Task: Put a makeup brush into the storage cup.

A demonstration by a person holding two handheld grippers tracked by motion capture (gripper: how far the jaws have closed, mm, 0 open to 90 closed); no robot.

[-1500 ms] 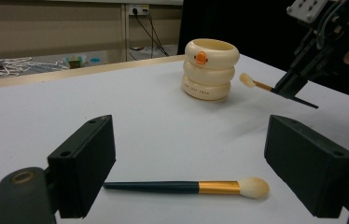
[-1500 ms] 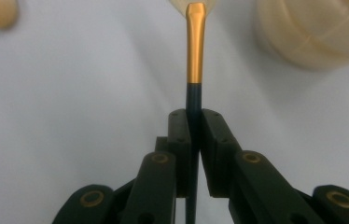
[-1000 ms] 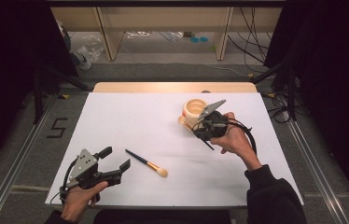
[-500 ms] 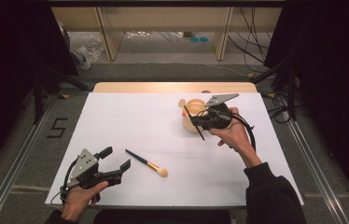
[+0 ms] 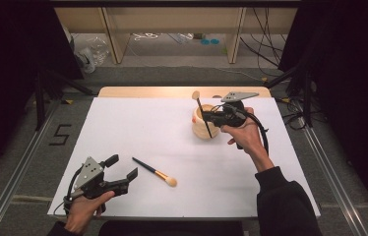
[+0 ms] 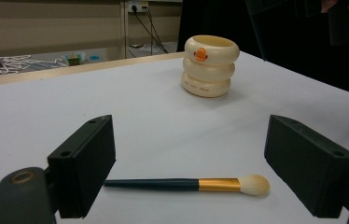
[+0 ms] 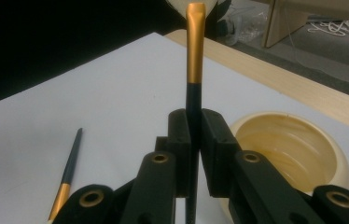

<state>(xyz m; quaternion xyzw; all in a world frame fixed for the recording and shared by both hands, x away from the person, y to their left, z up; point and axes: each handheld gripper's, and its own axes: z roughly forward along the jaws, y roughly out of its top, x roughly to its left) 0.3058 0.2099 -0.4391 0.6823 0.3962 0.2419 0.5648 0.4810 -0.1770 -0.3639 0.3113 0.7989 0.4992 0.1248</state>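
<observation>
At 5 o'clock of holder [image 5: 205,124], my R gripper [image 5: 211,117] clamps brush [image 5: 199,108] near upright, tip up; I see L gripper [image 5: 118,173] agape.

Held brush [image 7: 195,56]: bristle tip cut off by top edge

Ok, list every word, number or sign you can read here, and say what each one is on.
"5": a black digit marked on the grey floor left of the table.
A short line of small dark print on the bottom ring of the cream holder: too small and blurred to read.
An orange duck-bill mark on the holder's top ring: a picture, not text.
Nothing readable on either brush.
</observation>
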